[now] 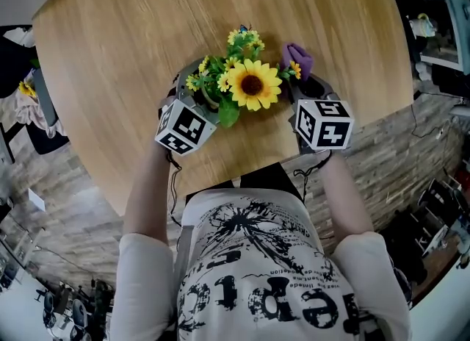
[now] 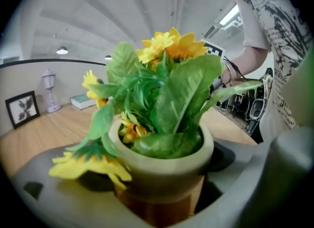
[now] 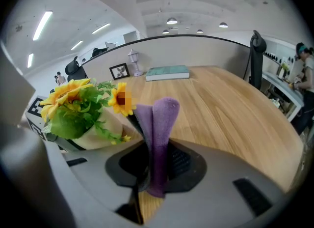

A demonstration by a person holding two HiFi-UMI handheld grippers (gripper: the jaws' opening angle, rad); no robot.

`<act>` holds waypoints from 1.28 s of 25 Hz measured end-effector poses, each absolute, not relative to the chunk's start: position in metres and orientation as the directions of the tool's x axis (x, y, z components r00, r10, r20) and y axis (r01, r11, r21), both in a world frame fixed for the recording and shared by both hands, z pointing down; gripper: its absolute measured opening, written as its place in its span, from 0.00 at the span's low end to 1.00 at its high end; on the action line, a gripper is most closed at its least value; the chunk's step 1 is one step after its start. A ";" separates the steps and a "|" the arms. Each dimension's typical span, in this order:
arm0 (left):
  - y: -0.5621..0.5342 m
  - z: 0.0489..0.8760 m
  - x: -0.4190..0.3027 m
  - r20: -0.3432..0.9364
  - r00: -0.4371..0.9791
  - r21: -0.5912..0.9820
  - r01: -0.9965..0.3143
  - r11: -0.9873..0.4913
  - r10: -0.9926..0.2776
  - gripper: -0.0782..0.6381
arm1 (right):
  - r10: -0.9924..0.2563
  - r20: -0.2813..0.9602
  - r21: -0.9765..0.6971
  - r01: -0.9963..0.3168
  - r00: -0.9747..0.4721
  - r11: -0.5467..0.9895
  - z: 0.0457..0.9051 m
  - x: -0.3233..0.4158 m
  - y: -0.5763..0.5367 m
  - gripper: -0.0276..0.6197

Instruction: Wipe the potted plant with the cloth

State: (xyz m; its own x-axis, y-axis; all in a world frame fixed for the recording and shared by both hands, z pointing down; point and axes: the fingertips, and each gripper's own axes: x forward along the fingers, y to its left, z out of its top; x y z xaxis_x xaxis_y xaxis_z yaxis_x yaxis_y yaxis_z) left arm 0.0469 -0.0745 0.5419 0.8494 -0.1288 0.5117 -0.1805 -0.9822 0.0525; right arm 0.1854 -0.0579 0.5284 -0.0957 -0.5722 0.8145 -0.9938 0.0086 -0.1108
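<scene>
**Left straddles pot, right has cloth**

Your left gripper point(image 1: 197, 91) stands wide, straddling the pot point(image 2: 162, 173) of the potted plant point(image 1: 246, 82) near the table's point(image 1: 132, 45) front edge, probably to steady it. Your right gripper point(image 1: 307, 86) is clamped on the folded purple cloth point(image 3: 159, 124). Its free end stands upright just beside the blooms, placed for wiping.

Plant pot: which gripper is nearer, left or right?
Left. The pot sits between the left gripper's jaws; the right gripper, shut on the purple cloth, is off to one side, apart from the pot.
</scene>
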 end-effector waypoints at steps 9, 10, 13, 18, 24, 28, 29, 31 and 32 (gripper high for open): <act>-0.072 0.527 0.045 0.517 0.838 0.053 -0.233 -0.971 -0.173 0.85 | -0.565 0.813 -0.127 -0.990 -0.141 0.066 0.518 0.177 -0.062 0.17; -0.074 0.521 0.044 0.509 0.841 0.059 -0.247 -0.967 -0.183 0.85 | -0.565 0.812 -0.128 -0.989 -0.150 0.079 0.514 0.175 -0.063 0.17; -0.089 0.495 0.037 0.473 0.851 0.073 -0.298 -0.952 -0.231 0.85 | -0.572 0.801 -0.138 -0.984 -0.177 0.111 0.504 0.164 -0.074 0.17; -0.101 0.453 0.028 0.432 0.848 0.087 -0.379 -0.921 -0.308 0.85 | -0.609 0.763 -0.149 -0.976 -0.217 0.161 0.481 0.154 -0.081 0.17; -0.109 0.401 0.014 0.409 0.809 0.116 -0.505 -0.855 -0.422 0.85 | -0.674 0.676 -0.163 -0.952 -0.298 0.257 0.444 0.142 -0.089 0.17; -0.117 0.366 0.003 0.381 0.793 0.111 -0.550 -0.828 -0.476 0.85 | -0.674 0.640 -0.181 -0.925 -0.368 0.333 0.428 0.115 -0.101 0.17; -0.118 0.359 -0.001 0.375 0.790 0.107 -0.556 -0.824 -0.485 0.85 | -0.672 0.627 -0.192 -0.915 -0.393 0.356 0.424 0.103 -0.103 0.17; -0.118 0.350 -0.010 0.372 0.782 0.105 -0.570 -0.815 -0.499 0.85 | -0.664 0.595 -0.220 -0.887 -0.452 0.405 0.414 0.078 -0.106 0.17; -0.118 0.345 -0.014 0.372 0.778 0.105 -0.578 -0.810 -0.507 0.85 | -0.658 0.578 -0.234 -0.870 -0.483 0.433 0.408 0.067 -0.106 0.17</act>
State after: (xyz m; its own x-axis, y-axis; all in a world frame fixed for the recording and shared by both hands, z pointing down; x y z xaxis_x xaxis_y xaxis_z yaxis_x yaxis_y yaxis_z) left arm -0.0136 -0.1176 0.3452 0.7776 -0.5066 0.3725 -0.5775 -0.8096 0.1046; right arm 0.0671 -0.1058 0.4083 -0.4827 -0.6577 0.5783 -0.8704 0.4332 -0.2339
